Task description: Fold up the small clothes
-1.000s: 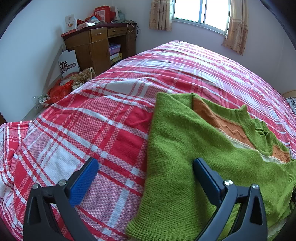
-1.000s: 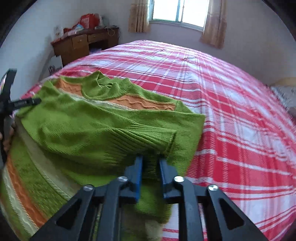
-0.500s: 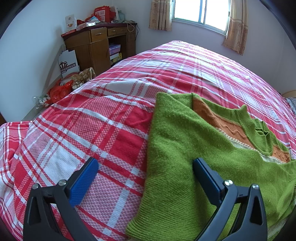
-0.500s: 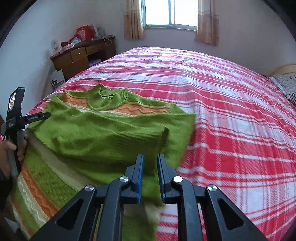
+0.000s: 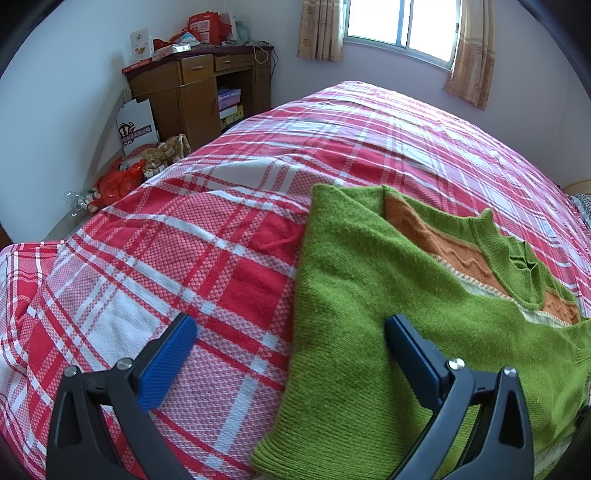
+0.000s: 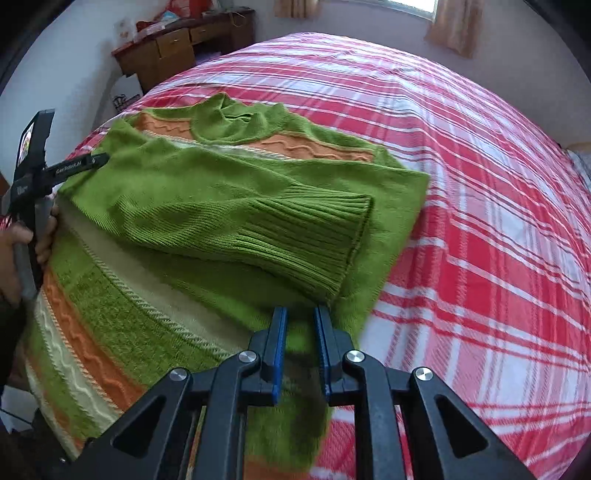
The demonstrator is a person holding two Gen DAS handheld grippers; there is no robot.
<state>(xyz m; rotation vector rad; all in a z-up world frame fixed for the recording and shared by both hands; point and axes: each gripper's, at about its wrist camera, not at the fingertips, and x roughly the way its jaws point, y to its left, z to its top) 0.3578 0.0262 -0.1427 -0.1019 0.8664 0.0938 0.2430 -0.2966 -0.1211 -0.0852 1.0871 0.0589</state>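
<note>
A green knit sweater (image 6: 207, 206) with orange and cream bands lies on the red plaid bed (image 6: 480, 184). One sleeve is folded across its chest, ribbed cuff (image 6: 317, 243) pointing right. My right gripper (image 6: 300, 325) sits at the sweater's lower right edge, jaws narrowly apart with green fabric between them. My left gripper (image 5: 291, 345) is wide open and empty, low over the sweater's left side (image 5: 351, 295); one finger is over the bedspread, the other over the knit. In the right wrist view the left gripper's body (image 6: 33, 177) shows at the far left.
A wooden desk (image 5: 195, 92) with boxes stands against the far left wall, with bags (image 5: 125, 177) on the floor beside the bed. A curtained window (image 5: 402, 26) is at the back. The plaid bedspread (image 5: 166, 258) stretches left and beyond the sweater.
My right gripper has tilted down and come closer over the sweater's edge, and its jaws have parted slightly. The folded sleeve now lies flat. My left gripper has not moved.
</note>
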